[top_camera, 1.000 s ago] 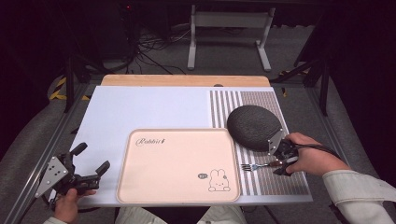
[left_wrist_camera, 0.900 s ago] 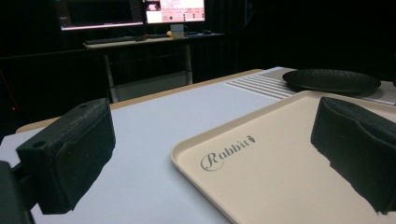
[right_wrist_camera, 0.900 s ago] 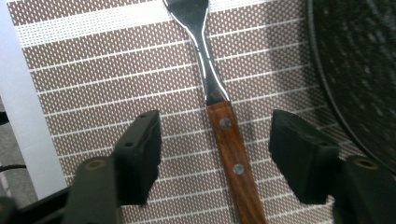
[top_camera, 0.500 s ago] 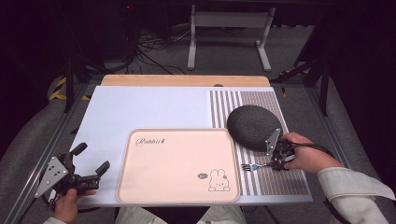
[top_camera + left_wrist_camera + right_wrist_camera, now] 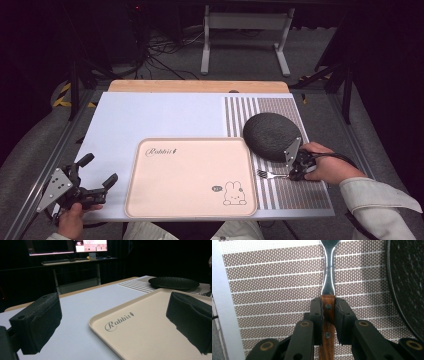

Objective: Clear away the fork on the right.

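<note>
A fork with a wooden handle lies on the striped placemat, tines toward the tray. My right gripper holds it low over the mat. In the right gripper view its jaws have just been closing and the right gripper now has both pads pressed on the handle's sides, the steel neck running out ahead. My left gripper rests at the table's front left corner, open, nothing between its pads.
A beige tray with a rabbit print lies in the front middle; its near corner faces the left gripper. A dark round plate sits on the placemat just behind the right gripper. The white table top stretches behind the tray.
The right gripper's jaws have drawn together onto the fork's handle, and the hand has barely shifted. The left gripper has stayed where it was.
</note>
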The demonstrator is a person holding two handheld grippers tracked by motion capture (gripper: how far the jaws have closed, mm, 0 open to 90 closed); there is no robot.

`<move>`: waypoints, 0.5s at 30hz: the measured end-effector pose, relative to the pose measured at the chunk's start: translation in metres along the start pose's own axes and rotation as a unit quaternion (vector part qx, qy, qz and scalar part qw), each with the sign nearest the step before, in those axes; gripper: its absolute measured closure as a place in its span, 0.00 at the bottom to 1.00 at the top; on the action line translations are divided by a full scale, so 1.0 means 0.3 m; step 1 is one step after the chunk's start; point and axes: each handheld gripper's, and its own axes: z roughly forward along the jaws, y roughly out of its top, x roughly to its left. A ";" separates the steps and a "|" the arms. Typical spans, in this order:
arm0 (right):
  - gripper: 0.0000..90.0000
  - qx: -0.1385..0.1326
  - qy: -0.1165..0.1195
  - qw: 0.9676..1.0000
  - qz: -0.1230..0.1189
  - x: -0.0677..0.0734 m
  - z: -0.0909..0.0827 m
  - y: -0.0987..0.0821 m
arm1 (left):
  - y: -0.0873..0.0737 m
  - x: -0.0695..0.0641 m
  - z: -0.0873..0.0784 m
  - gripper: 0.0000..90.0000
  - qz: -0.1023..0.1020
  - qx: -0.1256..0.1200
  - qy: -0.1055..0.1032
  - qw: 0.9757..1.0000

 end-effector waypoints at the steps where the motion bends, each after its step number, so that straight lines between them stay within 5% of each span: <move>1: 0.87 0.000 0.000 1.000 -0.001 0.000 0.000 0.000 | 0.000 0.000 0.000 0.01 0.000 0.000 0.000 1.000; 15: 0.87 0.003 -0.005 1.000 -0.008 0.004 -0.002 0.002 | 0.000 0.000 0.000 0.01 -0.001 0.000 0.000 1.000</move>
